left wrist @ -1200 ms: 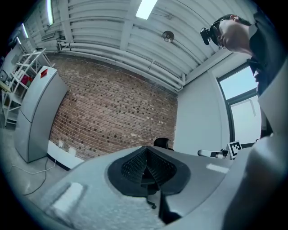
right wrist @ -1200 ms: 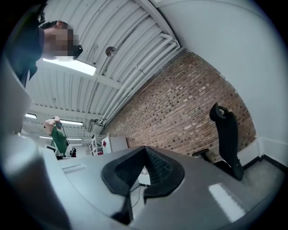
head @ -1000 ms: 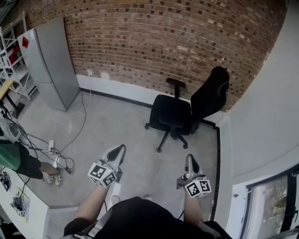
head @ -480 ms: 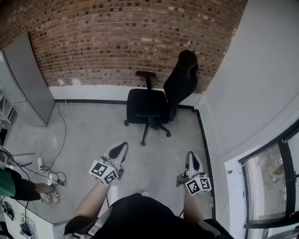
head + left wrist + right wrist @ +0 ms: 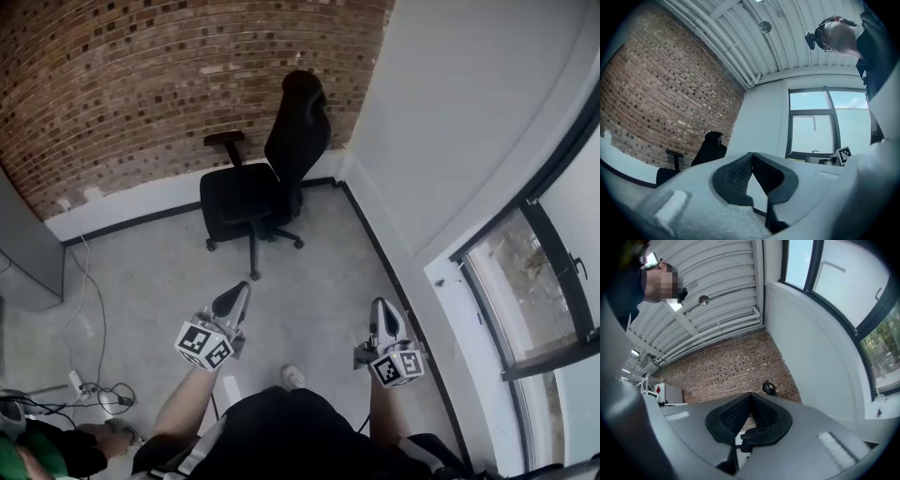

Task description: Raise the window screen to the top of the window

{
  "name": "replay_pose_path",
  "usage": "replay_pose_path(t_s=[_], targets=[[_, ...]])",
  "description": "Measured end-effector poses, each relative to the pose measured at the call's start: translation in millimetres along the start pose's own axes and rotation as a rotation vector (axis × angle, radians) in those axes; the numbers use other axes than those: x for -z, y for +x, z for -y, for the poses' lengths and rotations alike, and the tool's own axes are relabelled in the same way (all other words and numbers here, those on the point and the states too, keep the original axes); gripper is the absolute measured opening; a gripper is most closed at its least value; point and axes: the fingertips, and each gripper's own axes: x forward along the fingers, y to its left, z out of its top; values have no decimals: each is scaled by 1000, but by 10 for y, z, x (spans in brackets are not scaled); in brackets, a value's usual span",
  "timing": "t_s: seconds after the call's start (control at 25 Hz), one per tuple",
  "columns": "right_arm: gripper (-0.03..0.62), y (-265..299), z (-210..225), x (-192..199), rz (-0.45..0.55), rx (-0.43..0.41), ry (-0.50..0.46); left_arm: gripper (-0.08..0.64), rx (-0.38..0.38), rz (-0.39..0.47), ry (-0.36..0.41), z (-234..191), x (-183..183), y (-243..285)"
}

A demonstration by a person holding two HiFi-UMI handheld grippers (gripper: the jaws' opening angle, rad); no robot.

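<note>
A: Left gripper (image 5: 232, 300) and right gripper (image 5: 382, 317) both closed, nothing between the jaws. Window (image 5: 525, 281) far right, well apart. Can't pick out the screen yet.
B: Face the window first. Open the jaws before reaching.

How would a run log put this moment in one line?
left gripper: shut, empty | right gripper: shut, empty | window: at right, not yet reached | office chair: ahead

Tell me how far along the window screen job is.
Nothing looks done yet. The left tool and right tool are both shut and empty above the floor, short of the window. Remaining: reach the window, grip its screen, which I can't make out here, and raise it.
</note>
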Motion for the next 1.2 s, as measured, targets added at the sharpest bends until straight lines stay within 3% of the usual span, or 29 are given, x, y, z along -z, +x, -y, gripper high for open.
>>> replay_pose_path(t_s=[0.24, 0.48, 0.68, 1.04, 1.2], targets=[[2, -710, 141, -87, 49, 181, -29, 2, 159, -2, -42, 362, 107, 328], [2, -1446, 266, -262, 111, 371, -53, 2, 362, -66, -66, 887, 325, 608], [2, -1843, 381, -461, 158, 454, -81, 2, 537, -96, -88, 1467, 381, 790], [2, -2696, 699, -837, 219, 564, -120, 2, 649, -119, -95, 2422, 564, 1083], [2, -3296, 915, -1050, 254, 647, -138, 2, 760, -127, -132, 3117, 690, 1201]])
